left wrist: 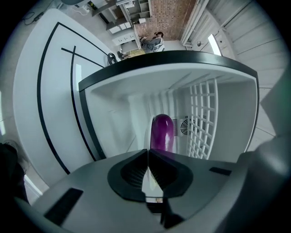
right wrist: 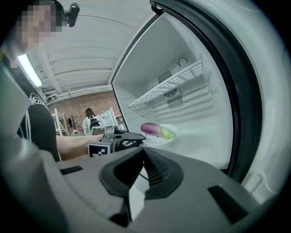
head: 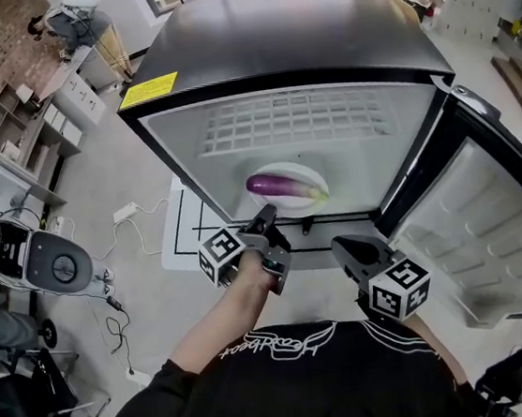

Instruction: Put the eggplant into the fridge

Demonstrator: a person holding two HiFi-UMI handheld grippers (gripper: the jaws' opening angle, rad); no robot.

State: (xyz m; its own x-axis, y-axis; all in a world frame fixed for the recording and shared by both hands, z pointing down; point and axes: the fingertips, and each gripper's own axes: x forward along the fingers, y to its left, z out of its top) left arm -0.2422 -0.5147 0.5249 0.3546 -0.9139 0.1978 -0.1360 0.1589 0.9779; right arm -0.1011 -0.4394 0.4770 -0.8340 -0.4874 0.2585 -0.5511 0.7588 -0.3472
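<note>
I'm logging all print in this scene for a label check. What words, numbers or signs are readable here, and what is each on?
Yellow sticker on the fridge top: print too small to read.
White script on the person's black shirt: upside down, not legible.
Marker cubes: black-and-white square patterns only, no words.
Nothing else lettered shows; no text can be quoted.

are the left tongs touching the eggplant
Apart. The head view shows the left tongs, shut and empty, with their tip short of the eggplant and a strip of white plate between them.
</note>
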